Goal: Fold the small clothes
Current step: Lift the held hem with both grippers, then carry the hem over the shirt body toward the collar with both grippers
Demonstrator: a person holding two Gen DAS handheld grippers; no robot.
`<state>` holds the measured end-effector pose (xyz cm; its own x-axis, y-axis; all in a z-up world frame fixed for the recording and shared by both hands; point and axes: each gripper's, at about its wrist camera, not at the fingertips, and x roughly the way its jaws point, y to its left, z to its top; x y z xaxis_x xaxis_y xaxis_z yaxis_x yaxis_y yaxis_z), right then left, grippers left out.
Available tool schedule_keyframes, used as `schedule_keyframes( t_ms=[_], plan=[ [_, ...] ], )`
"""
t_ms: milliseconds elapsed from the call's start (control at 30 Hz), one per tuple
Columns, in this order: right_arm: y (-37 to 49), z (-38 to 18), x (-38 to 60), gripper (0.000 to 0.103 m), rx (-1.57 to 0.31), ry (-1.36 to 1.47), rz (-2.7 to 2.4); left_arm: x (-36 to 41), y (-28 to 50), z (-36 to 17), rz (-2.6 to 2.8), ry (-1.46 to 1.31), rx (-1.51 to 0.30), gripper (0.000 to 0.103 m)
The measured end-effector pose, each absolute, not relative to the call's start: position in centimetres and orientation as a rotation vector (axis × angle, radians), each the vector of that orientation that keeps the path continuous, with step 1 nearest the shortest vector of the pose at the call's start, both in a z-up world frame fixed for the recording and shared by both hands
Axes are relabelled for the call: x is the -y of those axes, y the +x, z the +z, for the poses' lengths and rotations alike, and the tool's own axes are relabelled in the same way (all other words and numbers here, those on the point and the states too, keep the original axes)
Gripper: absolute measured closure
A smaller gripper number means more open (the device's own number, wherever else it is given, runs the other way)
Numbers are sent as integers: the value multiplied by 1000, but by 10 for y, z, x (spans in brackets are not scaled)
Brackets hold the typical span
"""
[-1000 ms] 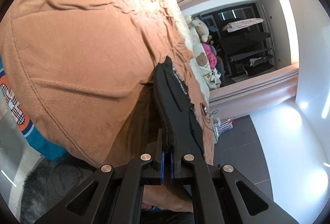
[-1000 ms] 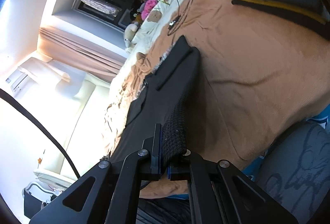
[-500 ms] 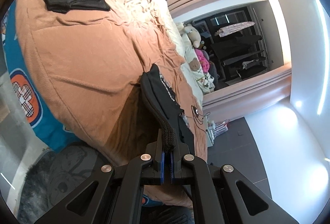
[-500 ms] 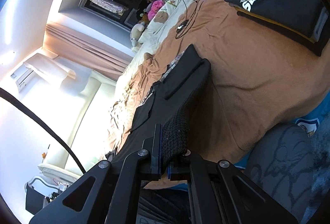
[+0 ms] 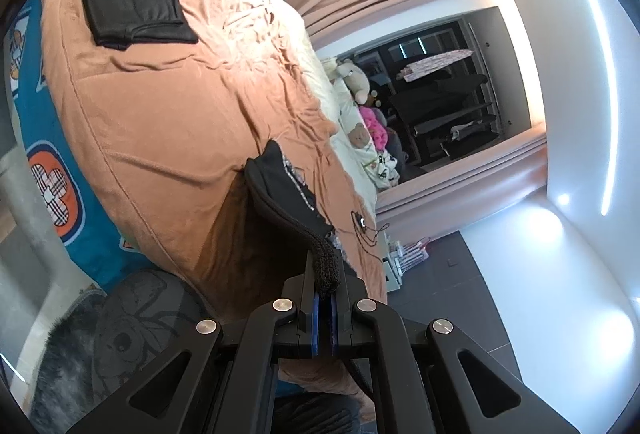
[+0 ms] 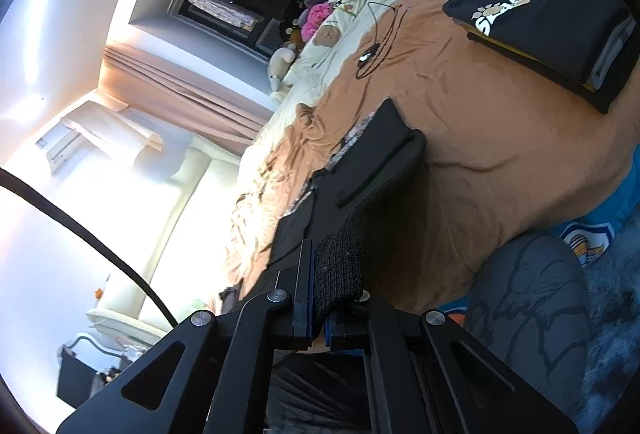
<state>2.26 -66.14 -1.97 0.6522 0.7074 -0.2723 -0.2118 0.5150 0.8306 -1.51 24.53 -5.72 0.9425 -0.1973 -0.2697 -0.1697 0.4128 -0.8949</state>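
Both grippers have come up and drawn back from the bed, and the black garment has come with them: a second ago it filled more of each view and lay lower against the cover; now its near edge hangs lifted off the orange cover, stretched between the two grips, while the far end still rests on the bed. The left gripper is clenched on one knitted corner, the right gripper clenched on the other corner of the same garment. To my eye that lift is the start of a fold: the held edge looks ready to be carried forward over the part still lying flat, though nothing has been laid over yet.

Counting what's about: one garment in hand; one folded black piece lying flat at the far side of the bed in the left view; one dark folded stack with white lettering in the right view, with at least two layers in it, more I cannot tell. One black cable trails on the cover. Soft toys sit heaped by the pillows, about three showing. Two grippers, both shut on cloth.
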Motion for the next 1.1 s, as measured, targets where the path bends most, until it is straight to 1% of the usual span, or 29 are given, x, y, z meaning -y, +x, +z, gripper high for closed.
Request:
schedule_keyframes(
  t_ms=[367, 1100],
  plan=[
    [70, -24, 662, 103, -679, 849, 578, -256, 13, -63, 1, -1169, -383, 100],
    [189, -7, 612, 103, -771, 843, 490, -287, 144, -73, 55, -1201, -474, 100]
  ],
)
